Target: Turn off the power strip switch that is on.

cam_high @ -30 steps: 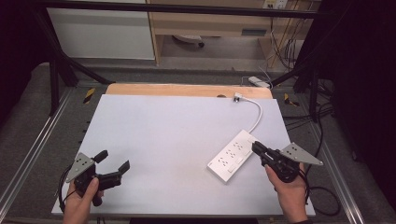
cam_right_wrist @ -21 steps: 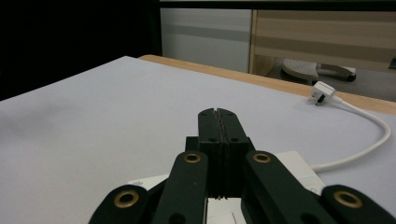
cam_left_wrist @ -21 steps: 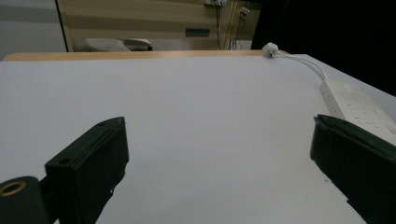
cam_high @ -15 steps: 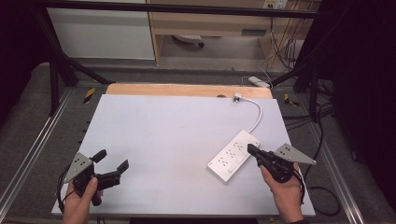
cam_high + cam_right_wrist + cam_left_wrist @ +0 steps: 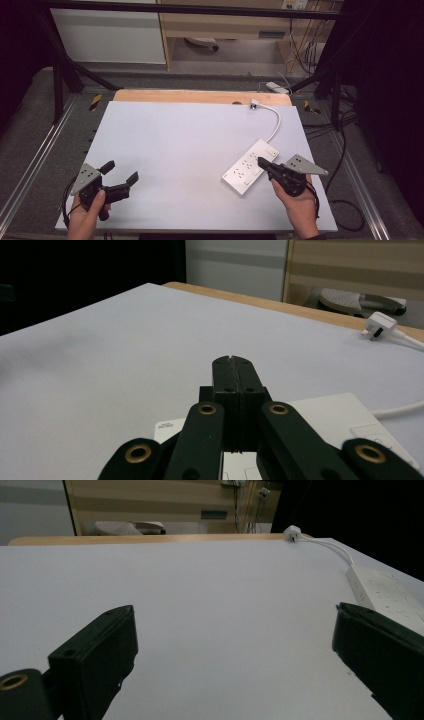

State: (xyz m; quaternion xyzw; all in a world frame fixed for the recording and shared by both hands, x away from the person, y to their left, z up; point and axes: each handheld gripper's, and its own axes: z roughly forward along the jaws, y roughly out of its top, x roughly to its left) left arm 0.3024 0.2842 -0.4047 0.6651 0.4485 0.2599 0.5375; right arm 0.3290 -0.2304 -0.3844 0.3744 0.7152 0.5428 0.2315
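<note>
Right gripper (image 5: 263,165) repositioned over power strip (image 5: 250,167)
Jaws together, holding nothing, advanced inward over the strip; left gripper (image 5: 120,176) unchanged, jaws apart; contact probably imminent.

No readable text, brand, number or sign anywhere.

Small printed label on the end face of the white power strip (image 5: 170,426), near the right edge of the table (image 5: 175,145), too blurred to read; socket markings on its top likewise too small to make out from the high view; yellow-and-black striped patches (image 5: 95,101) on the frame beyond the far corners, without lettering.
</note>
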